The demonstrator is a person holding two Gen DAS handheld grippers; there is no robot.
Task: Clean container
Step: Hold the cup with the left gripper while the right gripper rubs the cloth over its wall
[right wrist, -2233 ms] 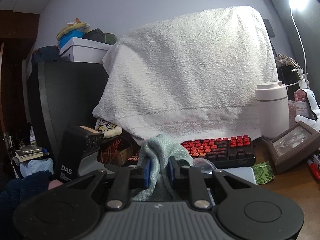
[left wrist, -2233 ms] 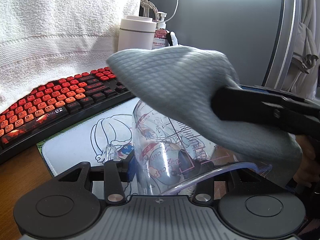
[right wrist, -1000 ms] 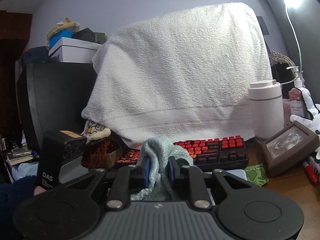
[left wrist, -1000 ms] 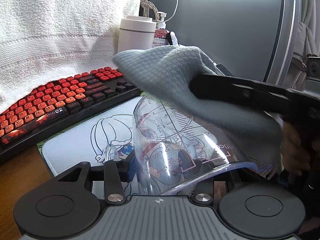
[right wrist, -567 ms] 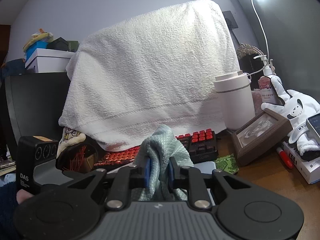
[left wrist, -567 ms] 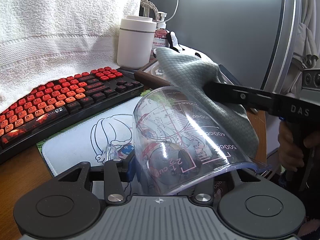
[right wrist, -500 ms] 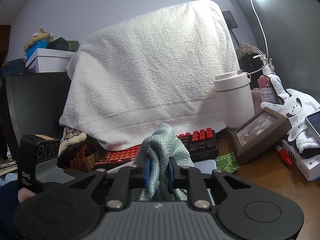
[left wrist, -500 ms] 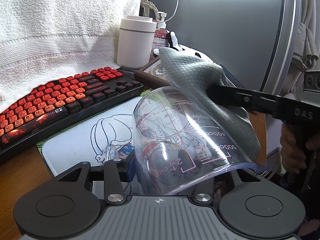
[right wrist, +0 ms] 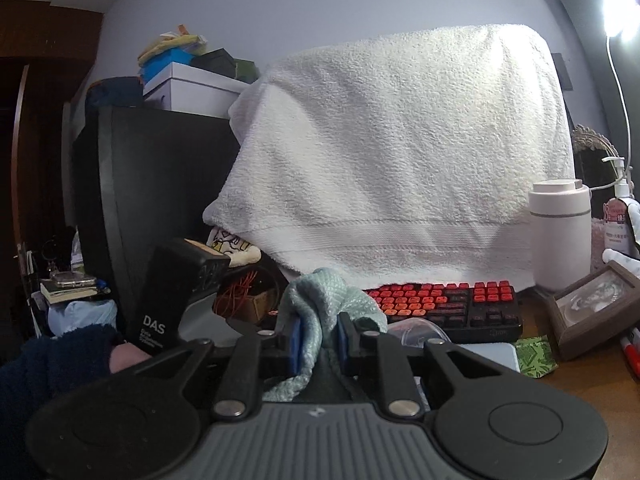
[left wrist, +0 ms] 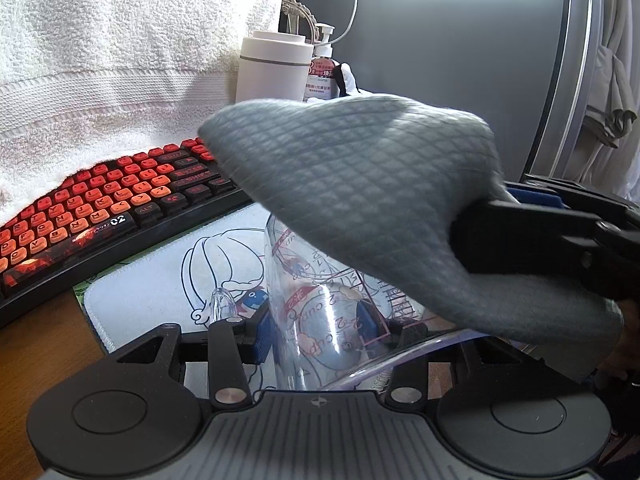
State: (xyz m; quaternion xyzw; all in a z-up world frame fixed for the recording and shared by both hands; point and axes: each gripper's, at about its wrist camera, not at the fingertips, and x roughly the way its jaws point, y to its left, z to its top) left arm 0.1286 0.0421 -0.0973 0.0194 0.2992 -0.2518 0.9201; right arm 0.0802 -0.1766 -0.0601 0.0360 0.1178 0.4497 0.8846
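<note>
A clear measuring cup (left wrist: 320,320) with printed scale marks lies tilted between the blue pads of my left gripper (left wrist: 316,332), which is shut on it above the mouse mat. A grey-blue waffle cloth (left wrist: 360,184) drapes over the cup's upper side, hiding its rim there. My right gripper (left wrist: 504,212) comes in from the right, shut on that cloth. In the right wrist view the cloth (right wrist: 320,304) bunches between the shut right gripper (right wrist: 318,344), and the left gripper's black body (right wrist: 172,300) stands at the left, held by a hand in a dark blue sleeve (right wrist: 52,360).
A red and black keyboard (left wrist: 100,208) lies behind the white mouse mat (left wrist: 168,280) on the wooden desk (left wrist: 40,352). A white towel (left wrist: 100,60) hangs behind it. A white canister (left wrist: 272,68), a pump bottle (left wrist: 322,76) and a picture frame (right wrist: 592,304) stand at the back right.
The right gripper has swept the cloth from the cup's far right side back over its top, toward the keyboard. The left gripper and the cup have stayed still.
</note>
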